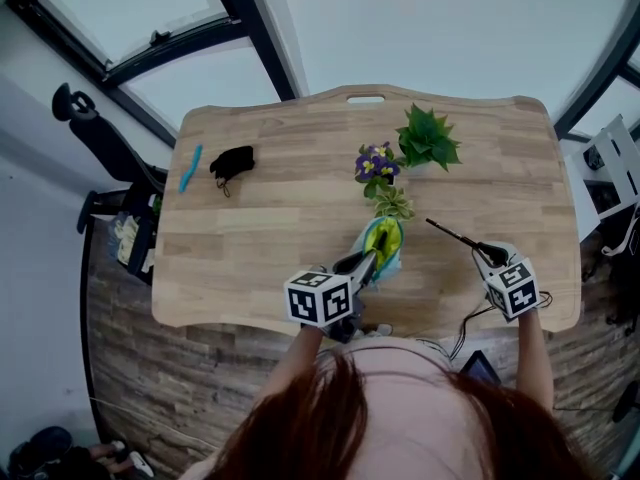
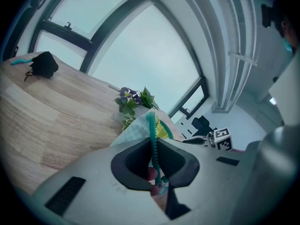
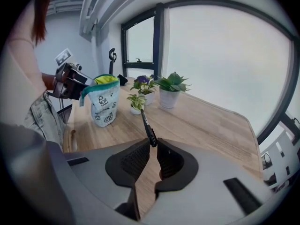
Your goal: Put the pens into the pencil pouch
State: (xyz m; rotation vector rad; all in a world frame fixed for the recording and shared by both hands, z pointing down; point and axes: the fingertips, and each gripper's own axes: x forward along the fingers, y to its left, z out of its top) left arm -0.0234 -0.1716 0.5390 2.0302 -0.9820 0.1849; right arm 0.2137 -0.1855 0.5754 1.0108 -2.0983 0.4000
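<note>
- Pen insertion looks like the step in hand. The right gripper (image 3: 152,146) has its jaws pressed together on the near end of a slim black pen (image 3: 146,123). It carries the pen in the air above the desk (image 1: 260,228), to the right of the pouch and apart from it.
- The left gripper (image 2: 155,165) is pinched on the teal zip edge of the pencil pouch (image 2: 138,128) and holds its mouth up and open.
- The pouch stands near the middle of the desk's front edge, just in front of three small potted plants (image 1: 400,163).
- It is soft pale fabric with dark doodle prints and a teal zipper, and yellow-green lining shows at the mouth.
- Next, I judge, the pen's far tip must swing over the mouth and tilt downward. The right jaws should part only once the tip is inside, while the left grip steadies the rim.
- Near the left rear corner lies a teal stick (image 1: 190,168), perhaps another pen, beside a black item (image 1: 232,161) I cannot identify.
</note>
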